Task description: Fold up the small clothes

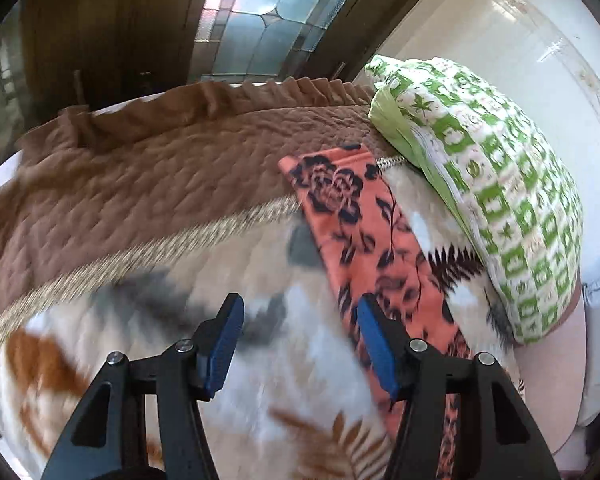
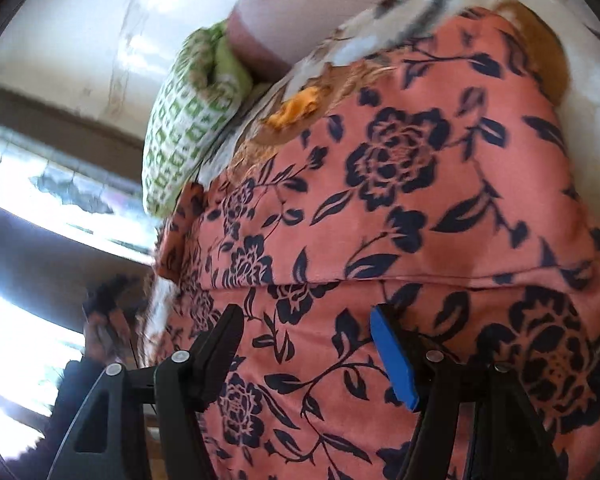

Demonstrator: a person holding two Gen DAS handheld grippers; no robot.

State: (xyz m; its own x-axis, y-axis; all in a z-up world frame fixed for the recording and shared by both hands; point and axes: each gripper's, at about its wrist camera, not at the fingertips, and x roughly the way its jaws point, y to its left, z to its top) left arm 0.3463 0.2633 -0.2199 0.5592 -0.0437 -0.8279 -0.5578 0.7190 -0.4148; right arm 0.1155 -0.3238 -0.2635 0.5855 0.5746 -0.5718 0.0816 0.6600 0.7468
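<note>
A salmon-pink garment with a dark floral print (image 1: pixel 364 232) lies as a long folded strip on the patterned blanket (image 1: pixel 180 340) of a bed. My left gripper (image 1: pixel 300 308) is open and empty above the blanket, its right finger at the strip's left edge. In the right wrist view the same garment (image 2: pixel 400 200) fills most of the frame, with a fold seam running across it. My right gripper (image 2: pixel 308 320) is open just above the cloth below that seam, holding nothing.
A green-and-white pillow (image 1: pixel 492 184) leans against the white wall to the right of the garment; it also shows in the right wrist view (image 2: pixel 184 128). A brown quilted bedspread (image 1: pixel 140 176) covers the far part of the bed. A window (image 1: pixel 260 12) is behind.
</note>
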